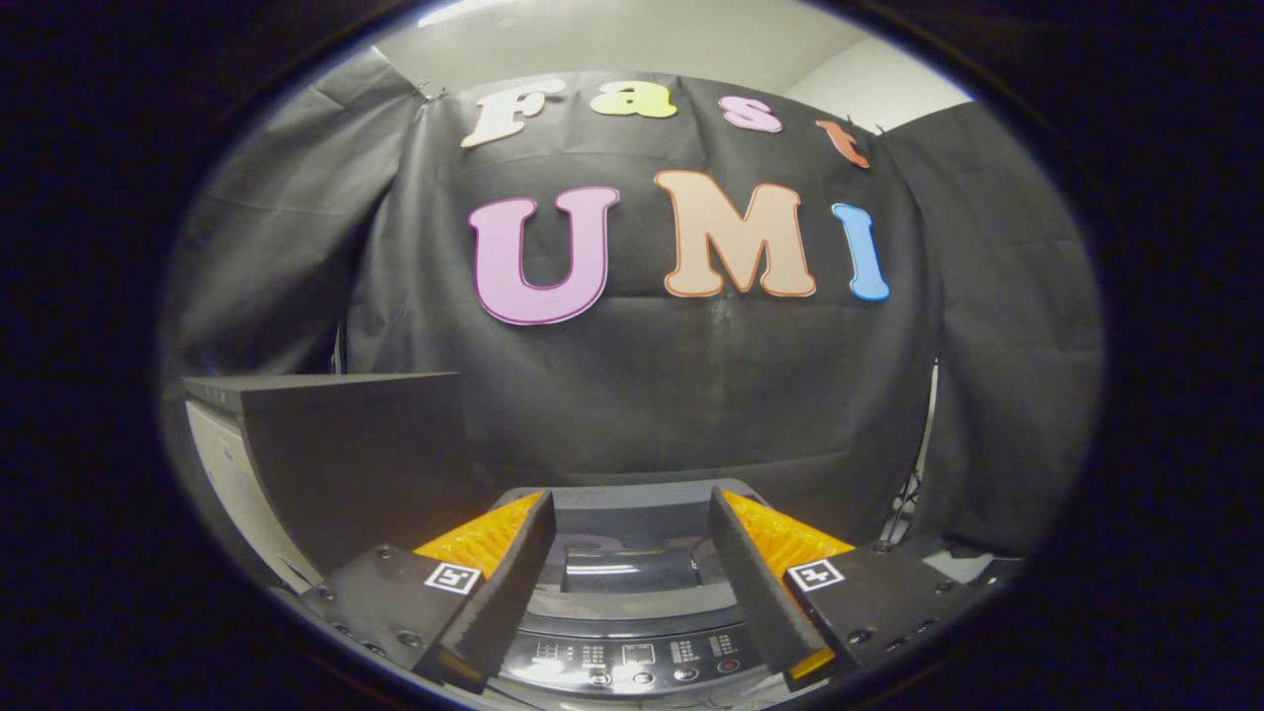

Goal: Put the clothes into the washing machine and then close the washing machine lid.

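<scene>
**Open claw poised over a shut top-loader**

The gripper hangs above the washing machine, looking forward along its two fingers, which stand well apart with nothing held between them. Each finger carries a small square marker on its base block.

Between the fingers, at 6 o'clock in the scene, lies the machine's top. Its control panel sits nearest the camera, with a row of round buttons and small printed legends too fine to make out. Just beyond the panel, toward 12 o'clock, the dark glossy lid lies flat and closed, a streak of light reflected on it. The far rim of the machine ends just short of the black cloth wall.

At 9 o'clock from the fingers stands a dark box-like cabinet with a paler side face, rising higher than the washer's top and just beside it. No clothes can be made out anywhere around the machine.
</scene>
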Demonstrator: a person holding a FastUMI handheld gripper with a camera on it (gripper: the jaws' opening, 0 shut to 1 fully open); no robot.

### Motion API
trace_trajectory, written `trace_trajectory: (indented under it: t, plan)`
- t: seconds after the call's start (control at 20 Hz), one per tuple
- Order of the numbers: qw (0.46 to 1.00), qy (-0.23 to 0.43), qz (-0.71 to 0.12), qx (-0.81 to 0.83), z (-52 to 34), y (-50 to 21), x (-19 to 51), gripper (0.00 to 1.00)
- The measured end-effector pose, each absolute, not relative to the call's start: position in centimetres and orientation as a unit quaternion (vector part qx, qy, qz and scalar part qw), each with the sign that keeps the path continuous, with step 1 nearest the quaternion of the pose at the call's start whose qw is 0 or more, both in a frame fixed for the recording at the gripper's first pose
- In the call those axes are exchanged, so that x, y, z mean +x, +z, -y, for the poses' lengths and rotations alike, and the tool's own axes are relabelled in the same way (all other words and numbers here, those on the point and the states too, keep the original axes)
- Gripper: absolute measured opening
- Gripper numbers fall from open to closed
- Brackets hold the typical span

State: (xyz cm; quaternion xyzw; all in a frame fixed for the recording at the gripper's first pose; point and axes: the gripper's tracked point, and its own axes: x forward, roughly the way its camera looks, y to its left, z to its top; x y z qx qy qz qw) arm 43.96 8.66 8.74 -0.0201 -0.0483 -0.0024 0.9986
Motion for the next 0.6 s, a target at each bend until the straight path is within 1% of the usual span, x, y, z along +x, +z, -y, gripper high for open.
trace_trajectory:
  t: [0.1, 0.2, 0.4, 0.6]
  plan:
    - [0.998, 0.008, 0.048, -0.034, -8.7, 8.8, 43.3, 0.97]
    - [0.998, 0.001, 0.052, -0.043, -8.0, 9.2, 42.5, 0.97]
    - [0.998, 0.041, 0.044, 0.001, -9.1, 8.2, 41.6, 0.97]
    - [0.998, 0.022, 0.055, -0.010, -7.3, 9.1, 40.2, 0.97]
